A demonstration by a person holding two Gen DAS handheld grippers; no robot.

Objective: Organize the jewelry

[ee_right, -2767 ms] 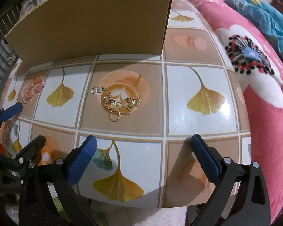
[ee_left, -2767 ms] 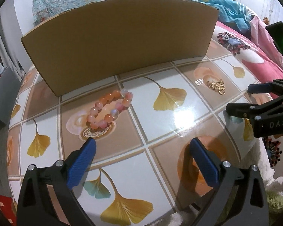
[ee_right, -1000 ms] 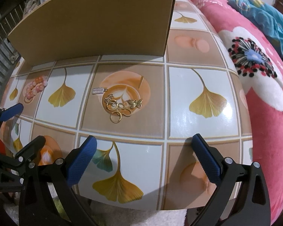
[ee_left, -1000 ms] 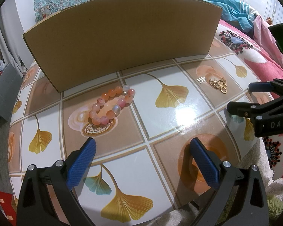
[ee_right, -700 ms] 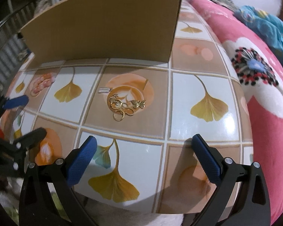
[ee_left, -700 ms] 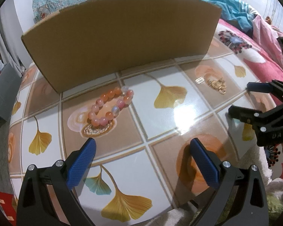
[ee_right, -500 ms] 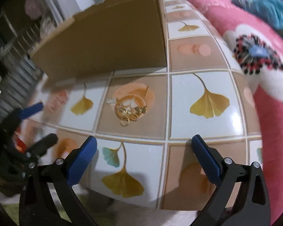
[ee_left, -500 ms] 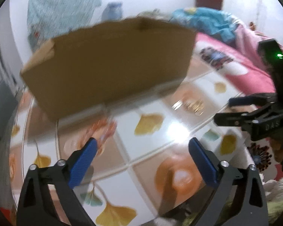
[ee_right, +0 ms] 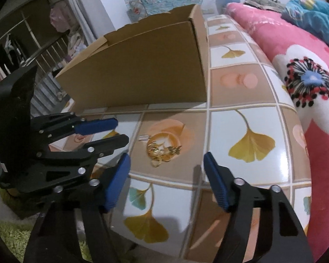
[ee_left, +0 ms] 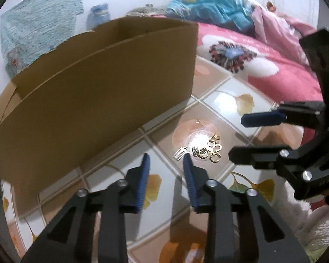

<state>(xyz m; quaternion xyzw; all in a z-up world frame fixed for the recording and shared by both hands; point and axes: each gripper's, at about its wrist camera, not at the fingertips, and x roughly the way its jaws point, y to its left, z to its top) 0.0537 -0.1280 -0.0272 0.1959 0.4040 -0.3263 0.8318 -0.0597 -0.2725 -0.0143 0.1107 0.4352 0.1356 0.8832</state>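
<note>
A small heap of gold jewelry [ee_left: 209, 150] with a little silver tag [ee_left: 180, 153] lies on the ginkgo-patterned table [ee_left: 226, 103]. It also shows in the right wrist view [ee_right: 163, 151]. My left gripper [ee_left: 166, 163] is partly closed with a narrow gap and empty, its tips just left of the silver tag. My right gripper [ee_right: 166, 161] is open and empty, its tips just in front of the heap. The left gripper shows in the right wrist view [ee_right: 108, 132], left of the jewelry. The right gripper shows in the left wrist view [ee_left: 238, 135], right of the jewelry. The bead bracelet is out of view.
An open cardboard box [ee_left: 98, 83] stands on the table right behind the jewelry; it also shows in the right wrist view [ee_right: 142, 65]. A pink flowered blanket [ee_right: 313, 76] lies along the table's right side. A green rug [ee_right: 11, 239] lies below the table's near edge.
Both grippers have swung and moved in toward the gold jewelry. The left gripper's jaws have narrowed a lot, the right's somewhat. The bead bracelet has left the left wrist view.
</note>
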